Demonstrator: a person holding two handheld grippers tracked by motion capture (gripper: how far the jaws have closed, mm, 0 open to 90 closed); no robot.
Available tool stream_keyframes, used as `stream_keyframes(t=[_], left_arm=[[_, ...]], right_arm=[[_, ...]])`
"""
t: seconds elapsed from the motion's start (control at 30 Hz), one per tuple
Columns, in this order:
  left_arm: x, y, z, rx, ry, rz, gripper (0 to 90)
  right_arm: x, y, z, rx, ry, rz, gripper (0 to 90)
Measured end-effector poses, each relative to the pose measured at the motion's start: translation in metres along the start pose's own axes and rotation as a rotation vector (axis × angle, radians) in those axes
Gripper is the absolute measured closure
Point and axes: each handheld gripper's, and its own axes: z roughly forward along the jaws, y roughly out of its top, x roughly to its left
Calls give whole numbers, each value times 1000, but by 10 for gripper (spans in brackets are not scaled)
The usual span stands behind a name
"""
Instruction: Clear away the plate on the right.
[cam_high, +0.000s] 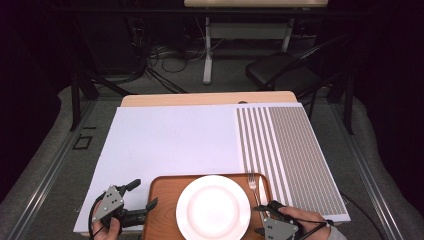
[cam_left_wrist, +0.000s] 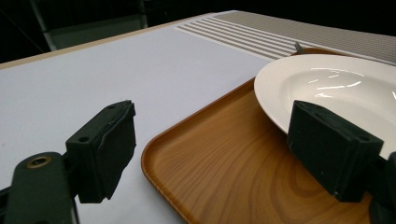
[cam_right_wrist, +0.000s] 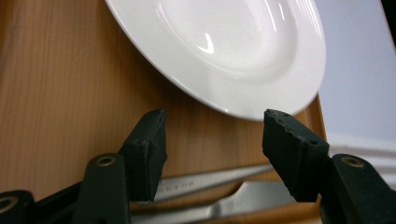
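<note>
A wooden tray (cam_high: 162, 200) lies at the table's near edge with a white plate (cam_high: 213, 207) in its middle. A fork (cam_high: 253, 186) lies on the tray to the right of the plate, with a knife (cam_high: 261, 194) beside it. My left gripper (cam_high: 142, 196) is open at the tray's left edge. In the left gripper view the left gripper (cam_left_wrist: 219, 149) straddles the tray's rim (cam_left_wrist: 154, 144), with the plate (cam_left_wrist: 336, 88) just ahead. My right gripper (cam_high: 260, 219) is open at the tray's right side. In the right gripper view the right gripper (cam_right_wrist: 219, 149) frames the plate's rim (cam_right_wrist: 243, 109), above two steel cutlery handles (cam_right_wrist: 205, 181).
A large white mat (cam_high: 170, 140) covers the table; its right part (cam_high: 290, 150) is striped in grey. A black chair (cam_high: 285, 70) and a table's legs (cam_high: 207, 50) stand beyond the far edge, with cables (cam_high: 165, 57) on the floor.
</note>
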Motion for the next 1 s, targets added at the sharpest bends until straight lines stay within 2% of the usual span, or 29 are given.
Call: stream_keyframes(t=[0.07,0.13,0.23,0.3,0.43,0.53,0.7,0.83,1.0], left_arm=[[1,0,0,-3,-2,-3,159],[1,1,2,-9,0,-7,159],[2,2,4,-6,-7,2,159],[2,2,5,-5,-11,1,159],[2,2,5,-5,-13,1,159],[2,2,4,-9,-12,-1,159],[2,2,2,-10,0,-4,159],[3,1,1,-11,3,-7,159],[3,2,1,-14,7,-10,159]], right_arm=[[-4,-5,-6,-8,-18,67,356],[-8,-9,-11,-28,-54,135,274],[-14,-17,-14,-61,-94,212,137],[-17,-23,-15,-71,-103,272,118],[-25,-33,-12,-104,-116,387,0],[-31,-40,-12,-118,-140,448,0],[-39,-50,-13,-132,-234,559,0],[-44,-58,-15,-147,-291,652,0],[-48,-66,-16,-162,-317,711,0]])
